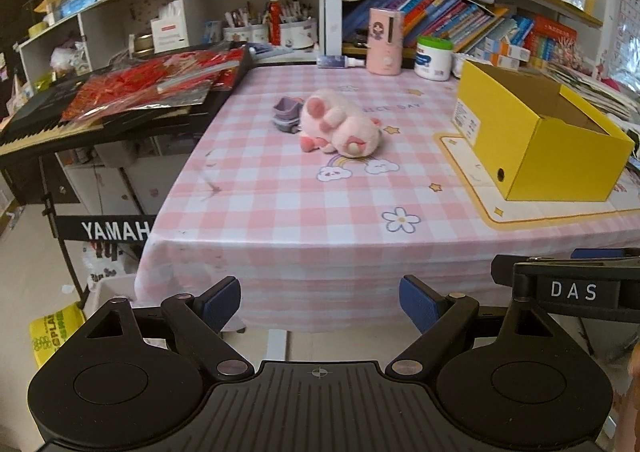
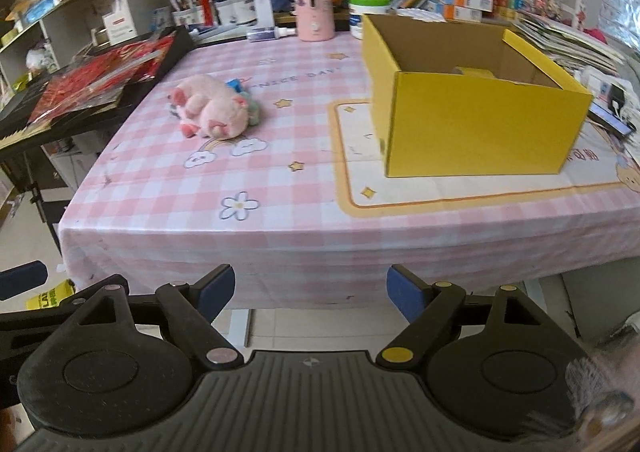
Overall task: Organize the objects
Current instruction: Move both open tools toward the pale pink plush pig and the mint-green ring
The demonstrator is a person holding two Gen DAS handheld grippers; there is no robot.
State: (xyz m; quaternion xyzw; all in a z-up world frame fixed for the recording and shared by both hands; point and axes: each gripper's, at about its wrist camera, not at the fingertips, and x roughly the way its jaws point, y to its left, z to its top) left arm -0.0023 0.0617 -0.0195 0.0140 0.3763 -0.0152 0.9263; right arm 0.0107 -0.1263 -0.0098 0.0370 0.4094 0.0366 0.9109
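Yellow box (image 2: pixel 472 132) sits open-topped for the pink plush toy (image 1: pixel 340 124); left gripper (image 1: pixel 320 304) and right gripper (image 2: pixel 310 292) wait wide, short of the desk (image 2: pixel 280 220).

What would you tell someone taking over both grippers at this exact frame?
Left gripper: open, empty, held short of the table's near edge.
Right gripper: open, empty, also short of the edge.
Pink plush toy lies mid-table on the checked tablecloth; a small purple toy sits against it, and something blue-green peeks out behind it.
Yellow box stands open to the right, on the cream mat; a small object shows inside, otherwise unclear.
Done: nothing grasped.
Left: probably move the toys into the box.
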